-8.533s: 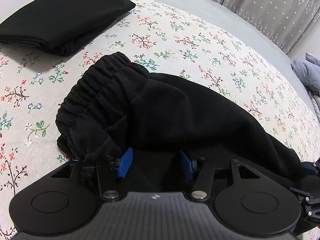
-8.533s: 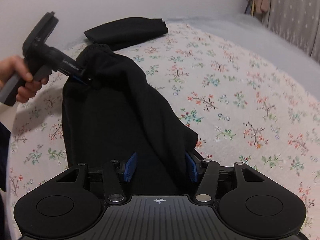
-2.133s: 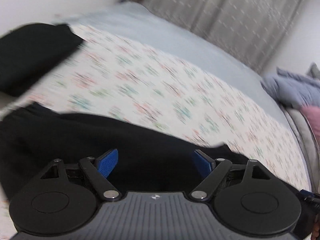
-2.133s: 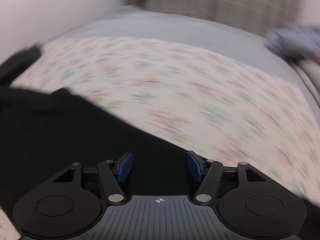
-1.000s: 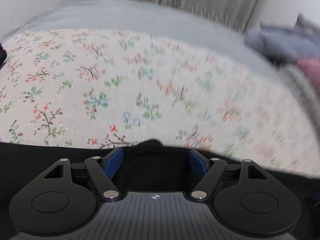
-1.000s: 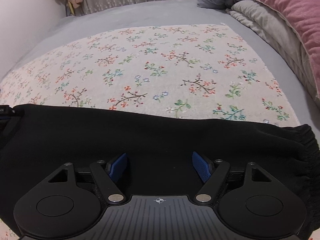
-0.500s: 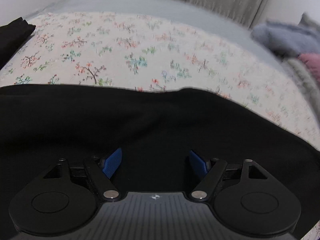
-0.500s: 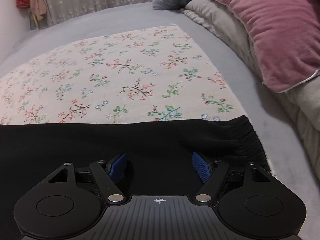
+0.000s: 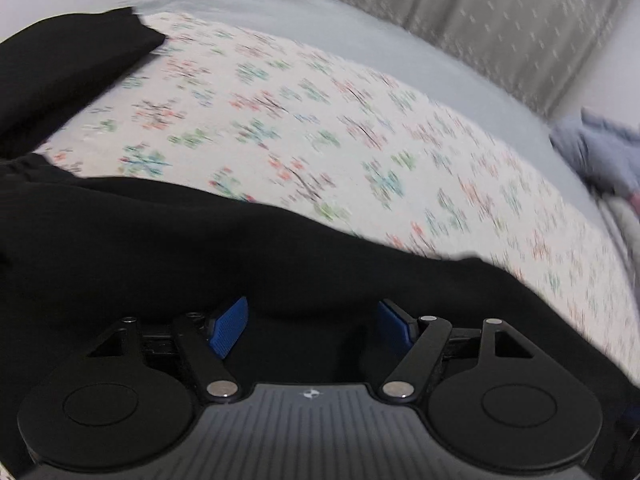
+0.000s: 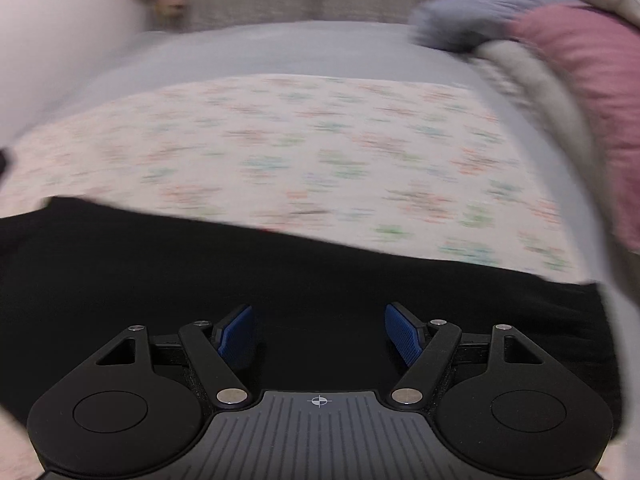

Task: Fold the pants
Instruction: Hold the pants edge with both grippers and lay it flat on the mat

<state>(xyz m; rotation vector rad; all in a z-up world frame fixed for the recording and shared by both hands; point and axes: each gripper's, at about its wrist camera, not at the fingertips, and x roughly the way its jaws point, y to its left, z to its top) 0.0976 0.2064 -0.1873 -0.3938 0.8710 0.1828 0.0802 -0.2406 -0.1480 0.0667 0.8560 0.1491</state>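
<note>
Pants (image 9: 200,248): black, spread as a long band across the floral sheet (image 9: 320,120) on the bed, directly under both tongs, waistband end toward 9 o'clock in the left view.

Left tongs (image 9: 310,326): wide apart but closing slightly; cloth lies below them and no pad presses on it. Right tongs (image 10: 318,334): wide, empty, over the same band.

Judged step: line up for the next fold. I should set both tongs on the near edge, pinch all layers together, lift evenly, and carry it over without dragging.

Count: one spread pants, one folded black garment (image 9: 60,60) at 10 o'clock, two tongs, one pink pillow (image 10: 580,80) at 2 o'clock.
</note>
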